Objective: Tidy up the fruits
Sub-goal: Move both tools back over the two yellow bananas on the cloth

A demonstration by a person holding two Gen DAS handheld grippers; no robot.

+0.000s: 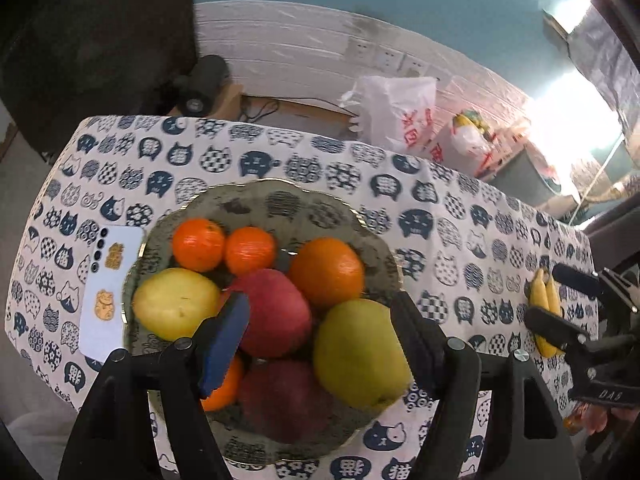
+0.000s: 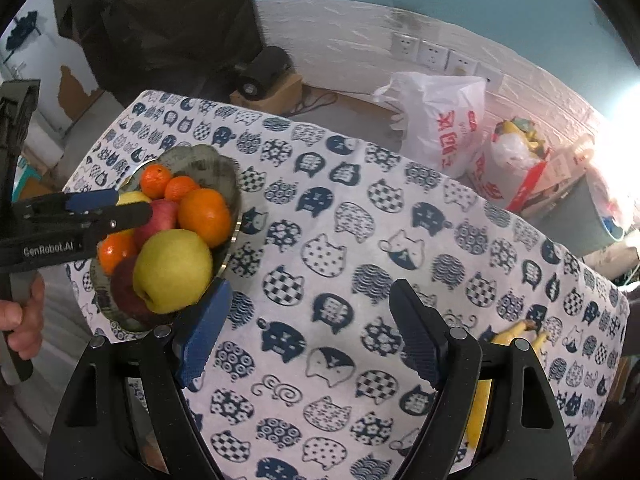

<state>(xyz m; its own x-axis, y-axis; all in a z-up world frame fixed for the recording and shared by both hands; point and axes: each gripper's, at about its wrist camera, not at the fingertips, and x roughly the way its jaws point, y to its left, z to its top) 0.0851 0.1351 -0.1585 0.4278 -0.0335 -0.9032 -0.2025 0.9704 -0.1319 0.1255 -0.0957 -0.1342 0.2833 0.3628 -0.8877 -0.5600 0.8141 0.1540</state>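
The left gripper (image 1: pixel 320 316) hangs steeply tilted down over the scalloped grey-green glass bowl (image 1: pixel 256 196) of fruit; its fingers (image 1: pixel 226 340) stand apart, clamped on nothing, with the red apple (image 1: pixel 276 312) and the near green pear (image 1: pixel 356 356) showing between them. No contact with the fruit can be confirmed. The bowl also holds two small tangerines (image 1: pixel 198 244), a larger orange (image 1: pixel 326 272), a yellow-green pear (image 1: pixel 174 304) on the left, a second dark red apple (image 1: pixel 284 400) nearest the camera and another orange (image 1: pixel 224 388) under the left finger.

The right gripper (image 2: pixel 310 336) is likewise pitched down, over bare cat-print cloth on the surface (image 2: pixel 340 240), to the right of the bowl; its fingers (image 2: pixel 204 332) are spread wide and empty. Yellow bananas (image 2: pixel 516 334) lie at the right edge of the surface, just beside the right finger. In the right wrist view a hand (image 2: pixel 24 320) grips the left gripper's handle at the left edge. A white phone case (image 1: pixel 108 292) lies left of the bowl.
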